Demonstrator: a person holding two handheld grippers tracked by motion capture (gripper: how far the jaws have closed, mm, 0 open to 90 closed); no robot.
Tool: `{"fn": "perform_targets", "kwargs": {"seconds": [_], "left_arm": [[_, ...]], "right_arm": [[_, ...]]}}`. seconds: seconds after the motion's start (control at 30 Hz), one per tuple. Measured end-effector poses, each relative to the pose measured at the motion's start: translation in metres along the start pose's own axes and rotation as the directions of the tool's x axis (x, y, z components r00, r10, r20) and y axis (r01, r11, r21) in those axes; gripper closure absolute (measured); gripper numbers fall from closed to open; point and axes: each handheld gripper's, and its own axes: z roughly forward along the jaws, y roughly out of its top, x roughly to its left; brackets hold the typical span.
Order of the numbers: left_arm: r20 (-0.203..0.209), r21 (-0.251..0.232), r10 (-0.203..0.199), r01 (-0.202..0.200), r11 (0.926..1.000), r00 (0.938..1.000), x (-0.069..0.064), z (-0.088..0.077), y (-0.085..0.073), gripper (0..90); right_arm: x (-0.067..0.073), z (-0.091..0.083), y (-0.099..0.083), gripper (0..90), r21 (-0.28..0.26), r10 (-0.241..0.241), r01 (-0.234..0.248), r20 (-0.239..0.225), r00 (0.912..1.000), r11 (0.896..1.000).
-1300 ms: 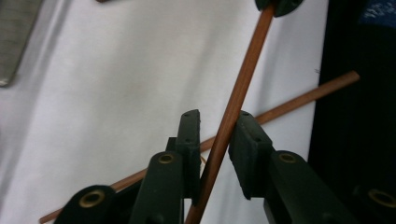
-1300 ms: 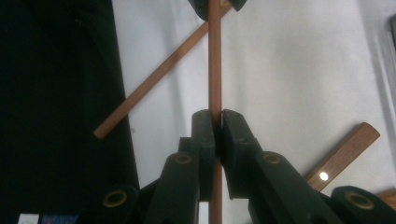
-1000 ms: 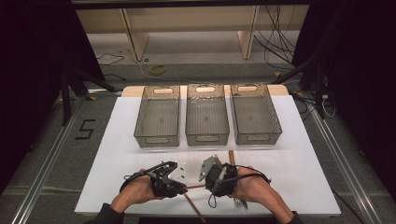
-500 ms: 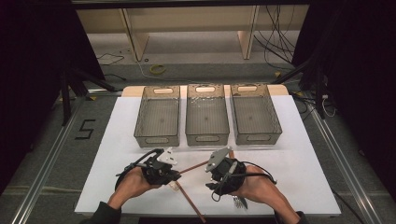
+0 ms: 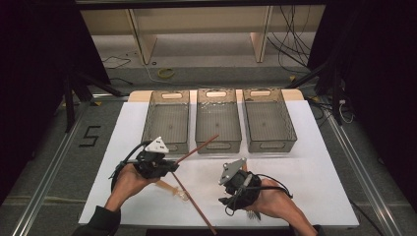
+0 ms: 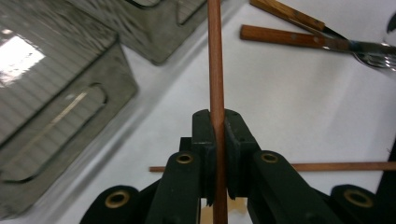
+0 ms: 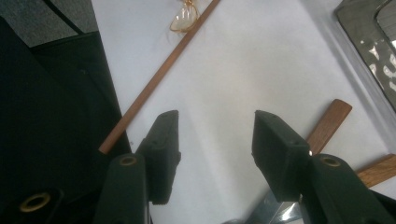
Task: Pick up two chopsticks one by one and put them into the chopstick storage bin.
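My left gripper [image 5: 167, 165] is shut on a thin brown chopstick [image 5: 199, 146], held off the white table with its far end reaching toward the middle bin [image 5: 218, 145]. In the left gripper view the chopstick [image 6: 215, 70] runs straight up between the closed jaws. A second chopstick [image 5: 194, 204] lies on the table between my hands, next to a clear plastic spoon [image 5: 178, 192]. My right gripper [image 5: 231, 194] hovers at the front right, open with nothing in it; its view shows the spread jaws [image 7: 215, 135] over bare table, with the lying chopstick [image 7: 159, 79] and spoon [image 7: 184, 18] ahead.
Three grey see-through bins [image 5: 165, 123] [image 5: 269, 120] stand in a row at the back of the table [image 5: 314, 167]. Wood-handled cutlery [image 6: 289, 37], a fork [image 6: 373, 56] among it, lies by my right hand [image 7: 327, 123]. The front table edge is close.
The two grippers, close together a second ago, have drawn apart. The left one went left and up with the chopstick; the right one moved right without it.
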Motion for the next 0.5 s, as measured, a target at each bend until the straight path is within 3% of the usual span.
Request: {"fn": "perform_targets", "kwargs": {"seconds": [0.3, 0.5], "left_arm": [[-0.059, -0.071, -0.051, 0.047, 0.9964, 0.9969, 0.021, -0.009, 0.01, 84.3], [-0.103, -0.089, -0.099, 0.09, 0.9919, 0.9898, 0.044, -0.014, 0.019, 84.2]], "right_arm": [[-0.002, 0.003, -0.007, 51.9, 0.01, 0.02, -0.02, -0.012, 0.9997, 1.0], [-0.003, 0.005, -0.011, 51.8, 0.017, 0.025, -0.024, -0.019, 0.9995, 1.0]]}}
